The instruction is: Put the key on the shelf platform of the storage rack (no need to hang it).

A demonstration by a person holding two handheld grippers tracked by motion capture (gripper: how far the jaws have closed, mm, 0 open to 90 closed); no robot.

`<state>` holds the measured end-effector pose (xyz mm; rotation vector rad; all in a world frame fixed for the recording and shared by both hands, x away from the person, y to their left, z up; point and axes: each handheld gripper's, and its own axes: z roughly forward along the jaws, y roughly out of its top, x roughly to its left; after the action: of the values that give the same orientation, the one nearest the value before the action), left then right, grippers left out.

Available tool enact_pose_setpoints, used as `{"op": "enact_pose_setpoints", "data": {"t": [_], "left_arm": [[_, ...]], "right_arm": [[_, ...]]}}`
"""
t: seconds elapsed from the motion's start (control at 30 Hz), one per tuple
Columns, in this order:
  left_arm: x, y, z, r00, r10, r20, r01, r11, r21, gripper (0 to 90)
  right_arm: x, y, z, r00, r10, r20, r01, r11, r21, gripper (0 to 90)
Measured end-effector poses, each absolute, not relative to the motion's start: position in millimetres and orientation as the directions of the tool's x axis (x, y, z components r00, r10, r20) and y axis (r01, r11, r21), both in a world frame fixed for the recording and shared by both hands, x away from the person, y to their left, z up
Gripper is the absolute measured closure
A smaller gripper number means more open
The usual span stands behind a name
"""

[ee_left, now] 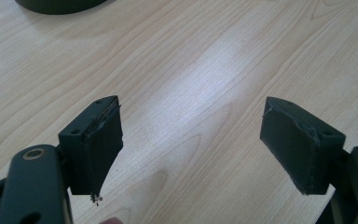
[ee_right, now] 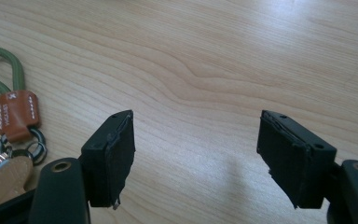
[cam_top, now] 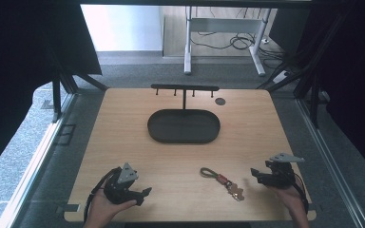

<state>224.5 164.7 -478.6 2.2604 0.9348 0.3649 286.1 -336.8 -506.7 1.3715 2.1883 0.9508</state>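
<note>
Both tongs, left (cam_top: 145, 192) and right (cam_top: 255, 172), gape empty beside the keyring (ee_right: 16, 114), its tag lettering unreadable.

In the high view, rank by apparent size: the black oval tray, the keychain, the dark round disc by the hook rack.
1. Black oval tray, by far the largest.
2. Keychain, loop to keys.
3. Dark round disc, the smallest, though it lies farther from the camera.

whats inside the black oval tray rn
Nothing that I can see: the black oval tray shows a bare dark floor. The inside of its near rim is hidden, and the keychain lies on the table outside it.
</note>
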Motion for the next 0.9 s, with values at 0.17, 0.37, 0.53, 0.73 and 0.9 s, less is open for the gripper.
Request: {"op": "enact_pose_setpoints", "data": {"t": [0.17,0.37,0.53,0.73,0.9], "left_arm": [[226,164,-480,0.709,0.705,0.007,0.525,-0.535,0.662,21.5],[226,162,-482,0.706,0.708,0.006,0.532,-0.536,0.655,21.6],[225,157,-484,0.717,0.697,0.016,0.524,-0.554,0.647,21.5],[224,152,-483,0.747,0.664,-0.021,0.506,-0.548,0.666,21.5],[225,154,-484,0.739,0.674,-0.018,0.514,-0.546,0.662,21.5]], "right_arm": [[286,-338,-504,-0.456,0.889,0.037,0.626,0.291,0.724,30.9],[285,-334,-500,-0.480,0.876,0.040,0.622,0.308,0.720,33.8],[282,-331,-496,-0.508,0.859,0.059,0.619,0.317,0.719,35.3],[280,-320,-491,-0.545,0.837,0.035,0.611,0.368,0.701,36.2],[278,-314,-485,-0.566,0.823,0.035,0.601,0.384,0.700,37.0]]}}
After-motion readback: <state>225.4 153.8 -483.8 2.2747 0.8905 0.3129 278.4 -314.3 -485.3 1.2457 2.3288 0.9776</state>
